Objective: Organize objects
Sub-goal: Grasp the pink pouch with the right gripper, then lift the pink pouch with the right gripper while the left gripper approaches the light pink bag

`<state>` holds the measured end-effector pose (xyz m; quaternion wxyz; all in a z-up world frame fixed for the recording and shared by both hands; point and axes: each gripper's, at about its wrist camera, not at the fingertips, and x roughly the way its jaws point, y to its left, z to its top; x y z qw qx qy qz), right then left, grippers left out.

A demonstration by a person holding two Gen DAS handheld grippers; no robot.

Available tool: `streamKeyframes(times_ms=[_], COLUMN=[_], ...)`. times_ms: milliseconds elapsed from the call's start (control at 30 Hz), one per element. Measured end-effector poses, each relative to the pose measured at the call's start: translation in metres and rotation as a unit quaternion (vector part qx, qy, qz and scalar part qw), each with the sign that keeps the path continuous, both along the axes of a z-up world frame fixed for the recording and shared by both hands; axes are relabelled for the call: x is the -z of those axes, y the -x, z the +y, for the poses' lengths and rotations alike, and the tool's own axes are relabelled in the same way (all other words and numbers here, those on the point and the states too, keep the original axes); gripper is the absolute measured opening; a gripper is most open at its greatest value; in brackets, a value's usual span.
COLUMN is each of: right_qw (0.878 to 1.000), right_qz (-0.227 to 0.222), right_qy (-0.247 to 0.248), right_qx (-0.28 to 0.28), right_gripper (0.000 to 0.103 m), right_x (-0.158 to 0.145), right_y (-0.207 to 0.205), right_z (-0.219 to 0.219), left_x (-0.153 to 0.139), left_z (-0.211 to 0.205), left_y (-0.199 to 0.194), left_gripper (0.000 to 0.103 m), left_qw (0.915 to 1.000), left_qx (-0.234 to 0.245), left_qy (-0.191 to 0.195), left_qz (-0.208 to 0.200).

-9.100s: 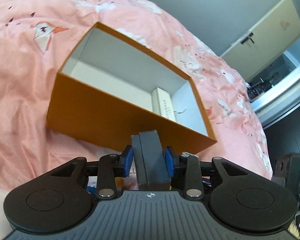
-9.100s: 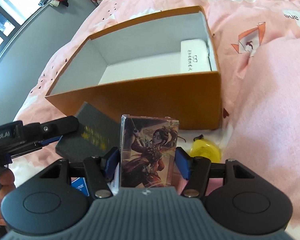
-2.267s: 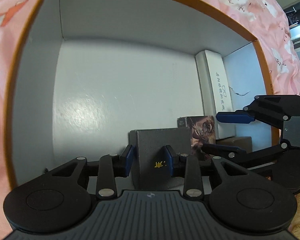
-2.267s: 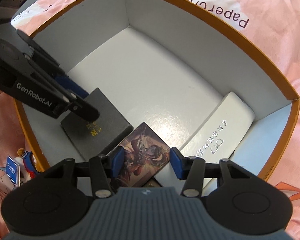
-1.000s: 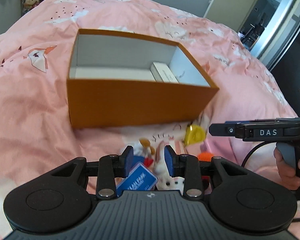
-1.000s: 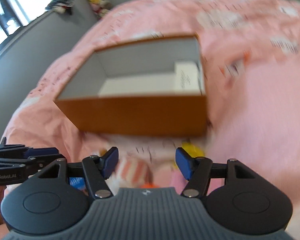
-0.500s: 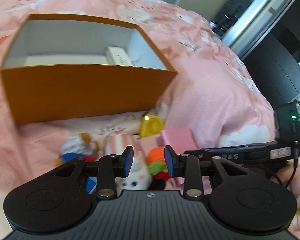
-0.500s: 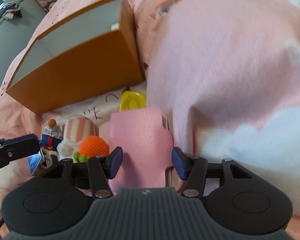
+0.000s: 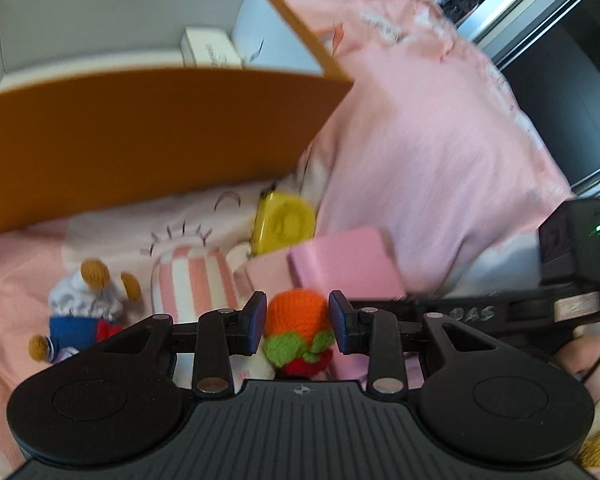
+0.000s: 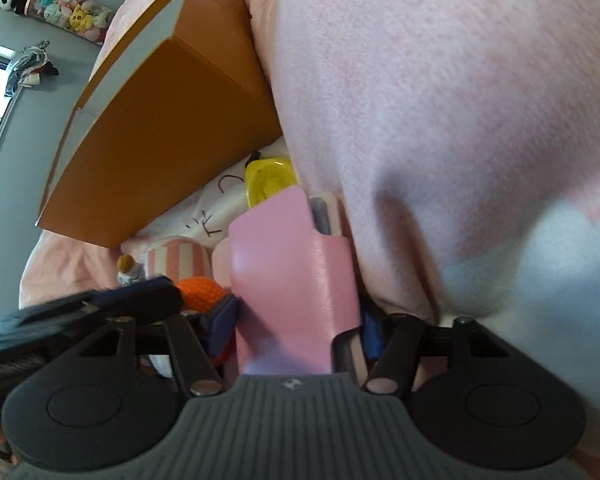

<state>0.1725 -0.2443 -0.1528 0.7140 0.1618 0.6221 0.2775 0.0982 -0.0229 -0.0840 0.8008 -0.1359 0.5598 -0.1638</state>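
On a pink bed (image 9: 440,152), small toys lie in a cluster just in front of an open orange box (image 9: 140,132), the landmark here. Farthest left of the cluster, a small bear doll in a white cap and blue outfit (image 9: 82,312) lies near the box's front wall; beside it to the right is a pink-and-white striped soft toy (image 9: 192,280). Next comes an orange knitted toy with green leaves and a red base (image 9: 298,328), set between the blue pads of the left tongs (image 9: 297,322), whose jaws are opening with a thin gap on either side of the toy. A yellow round case (image 9: 286,224) lies close to the box's right front corner, and a pink wallet-like case (image 10: 288,272) lies just in front of the yellow one. The right tongs (image 10: 296,334) straddle the pink case; their jaws are opening, and whether the pads press on it cannot be told, the near ends being hidden behind the case. Inside the box, a white carton (image 9: 210,50) rests against the right inner wall. To the right of the box a fluffy pink blanket (image 10: 440,120) rises in a mound over the bed
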Motion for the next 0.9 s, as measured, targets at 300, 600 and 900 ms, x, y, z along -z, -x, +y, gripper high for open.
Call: streamKeyframes(times_ms=[300, 600, 900], right_qw=[0.996, 0.982, 0.986], right_qz=[-0.090, -0.160, -0.147], right_qy=[0.020, 0.100, 0.083], right_qx=[0.004, 0.003, 0.003], right_gripper=[0.029, 0.023, 0.023], right_x=[-0.045, -0.052, -0.046], right_y=[0.014, 0.016, 0.017], right_z=[-0.002, 0.004, -0.001], left_x=[0.001, 0.015, 0.012], left_z=[0.007, 0.011, -0.007], left_y=[0.008, -0.016, -0.029], left_gripper=[0.044, 0.053, 0.060], left_qw=[0.9994, 0.9953, 0.9970], left_qx=[0.001, -0.059, -0.044], left_qy=[-0.007, 0.020, -0.001], left_qz=[0.033, 0.075, 0.064])
